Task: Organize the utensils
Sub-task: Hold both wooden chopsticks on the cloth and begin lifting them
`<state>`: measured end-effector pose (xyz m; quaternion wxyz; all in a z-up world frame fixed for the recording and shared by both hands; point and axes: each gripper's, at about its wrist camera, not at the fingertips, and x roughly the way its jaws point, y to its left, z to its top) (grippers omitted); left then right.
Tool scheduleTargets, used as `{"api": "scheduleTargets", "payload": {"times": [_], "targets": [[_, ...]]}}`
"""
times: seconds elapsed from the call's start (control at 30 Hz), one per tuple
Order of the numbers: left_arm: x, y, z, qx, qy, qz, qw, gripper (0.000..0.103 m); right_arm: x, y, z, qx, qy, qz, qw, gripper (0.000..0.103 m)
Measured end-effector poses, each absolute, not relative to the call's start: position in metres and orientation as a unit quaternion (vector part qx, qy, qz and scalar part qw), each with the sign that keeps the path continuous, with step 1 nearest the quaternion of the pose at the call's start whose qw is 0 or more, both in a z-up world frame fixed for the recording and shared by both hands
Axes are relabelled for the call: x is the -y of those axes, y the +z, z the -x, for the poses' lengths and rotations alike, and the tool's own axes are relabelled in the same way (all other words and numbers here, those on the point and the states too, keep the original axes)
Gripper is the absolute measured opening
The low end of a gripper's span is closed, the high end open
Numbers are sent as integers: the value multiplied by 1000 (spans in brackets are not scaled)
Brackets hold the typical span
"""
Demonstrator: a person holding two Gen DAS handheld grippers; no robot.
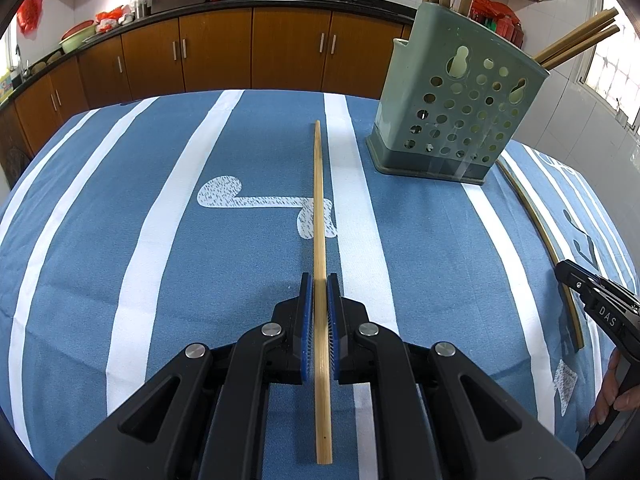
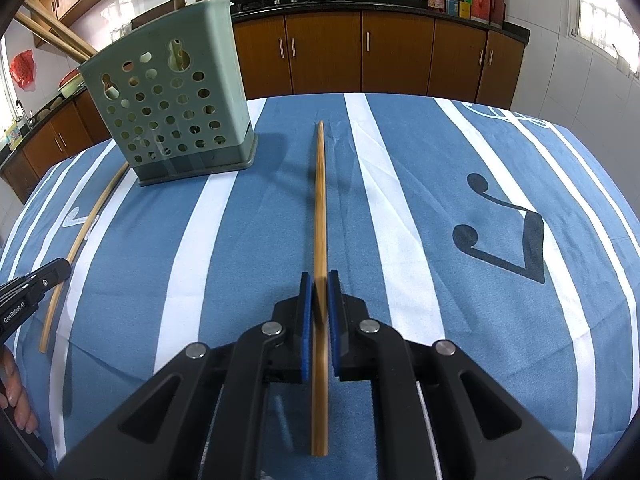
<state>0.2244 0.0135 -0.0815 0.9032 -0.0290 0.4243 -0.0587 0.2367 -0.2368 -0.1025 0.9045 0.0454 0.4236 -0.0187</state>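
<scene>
Item one: left gripper [image 1: 319,280], blue pads closed on a bamboo chopstick [image 1: 319,216] lying lengthwise between them, tip pointing away over the striped tablecloth [image 1: 120,240].

Item two: right gripper [image 2: 319,278], likewise clamped on a second chopstick [image 2: 320,208], gripped near its thick end (most of the length runs out ahead of the pads).

Item three: green perforated utensil holder [image 1: 452,116], standing between the two grippers towards the far side of the table, several sticks already leaning out of it.

Risks, as I judge them:
- either long tip may strike the holder's wall or the leaning sticks and tip the holder over;
- a stick may pivot in the pads;
- with both grippers heading for one opening, they may collide.
</scene>
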Motion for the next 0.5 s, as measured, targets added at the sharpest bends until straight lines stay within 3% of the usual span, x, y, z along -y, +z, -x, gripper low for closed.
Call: {"api": "scheduleTargets", "payload": {"times": [0.5], "targets": [[-13, -82, -224, -424, -59, 31, 903, 9, 237, -104, -237, -423, -17, -48, 904, 10]]}}
